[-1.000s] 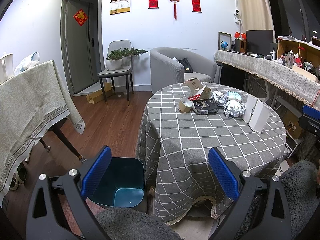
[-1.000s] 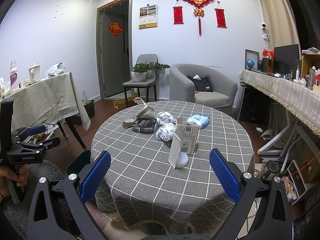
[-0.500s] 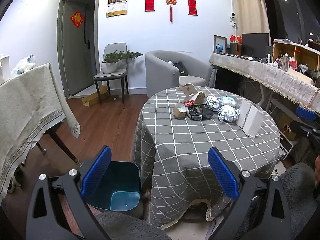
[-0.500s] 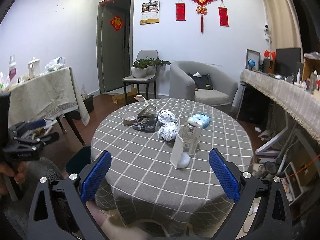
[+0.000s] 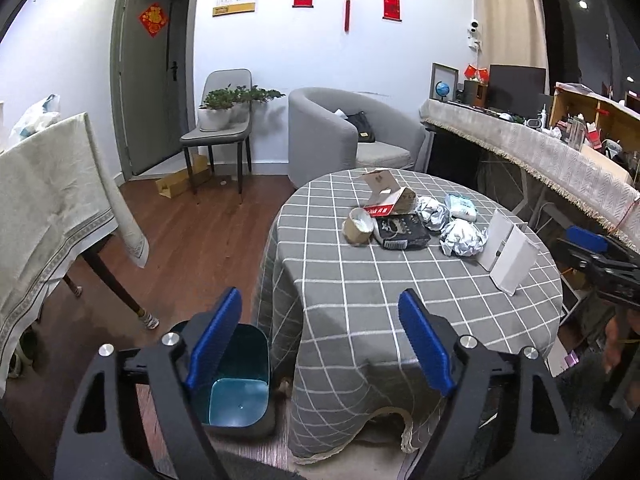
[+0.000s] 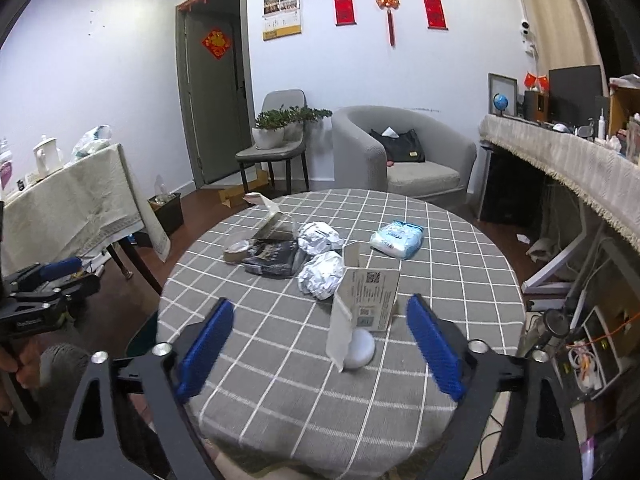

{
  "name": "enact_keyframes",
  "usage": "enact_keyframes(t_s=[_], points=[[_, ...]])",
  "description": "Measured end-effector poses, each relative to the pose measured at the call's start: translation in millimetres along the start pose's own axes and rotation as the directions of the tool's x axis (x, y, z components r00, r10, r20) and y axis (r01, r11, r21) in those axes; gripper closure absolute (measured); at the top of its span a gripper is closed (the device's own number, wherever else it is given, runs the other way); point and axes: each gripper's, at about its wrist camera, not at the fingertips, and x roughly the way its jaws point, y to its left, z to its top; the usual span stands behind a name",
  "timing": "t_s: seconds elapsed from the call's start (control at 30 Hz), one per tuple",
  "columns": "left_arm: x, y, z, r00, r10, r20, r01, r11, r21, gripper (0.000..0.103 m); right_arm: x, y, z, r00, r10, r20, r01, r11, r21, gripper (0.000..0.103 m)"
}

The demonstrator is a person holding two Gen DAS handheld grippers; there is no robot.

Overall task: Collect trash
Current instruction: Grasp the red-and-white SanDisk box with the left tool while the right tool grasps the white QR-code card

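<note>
Little here reads clearly. The open cardboard box (image 5: 386,196) on the worktop has a red strip with white lettering that I can't make out. The white carton (image 6: 366,298) bears QR codes and fine print too small to read.

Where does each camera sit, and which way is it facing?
Left wrist: on the left tool, low at the round table's left edge, above the teal bin; its open blue fingers show.
Right wrist: on the right tool, facing the white box.
Both see the foil balls.
</note>
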Motion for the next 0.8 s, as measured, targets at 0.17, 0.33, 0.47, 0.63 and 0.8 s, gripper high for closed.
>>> enact_keyframes(t_s=[0.17, 0.33, 0.47, 0.63, 0.8], points=[[14.3, 0.6, 18.0, 1.000, -0.013, -0.006, 0.013, 1.000, -0.002, 0.027, 27.1, -10.1, 5.5, 0.999, -0.001, -0.033, 0.001, 1.000, 0.016, 0.024], [29.6, -2.6, 33.7, 0.999, -0.028, -0.015, 0.028, 0.999, 0.014, 0.034, 49.4, -23.0, 5.6, 0.998, -0.016, -0.053, 0.019, 0.998, 0.059, 0.031], [44.3, -8.5, 45.8, 0.999, -0.044, -0.022, 0.045, 0.999, 0.029, 0.035, 68.4, -29.3, 3.6, 0.997, -0.007, -0.075, 0.013, 0.996, 0.085, 0.041], [66.6, -24.2, 58.4, 0.998, -0.056, -0.037, 0.058, 0.996, 0.061, 0.039, 80.5, -37.8, 1.2, 0.995, 0.005, -0.096, 0.007, 0.993, 0.121, 0.051], [91.5, -43.2, 68.4, 0.996, -0.069, -0.063, 0.075, 0.992, 0.102, 0.048, 81.1, -42.5, 2.2, 0.995, 0.022, -0.093, -0.008, 0.989, 0.147, 0.057]])
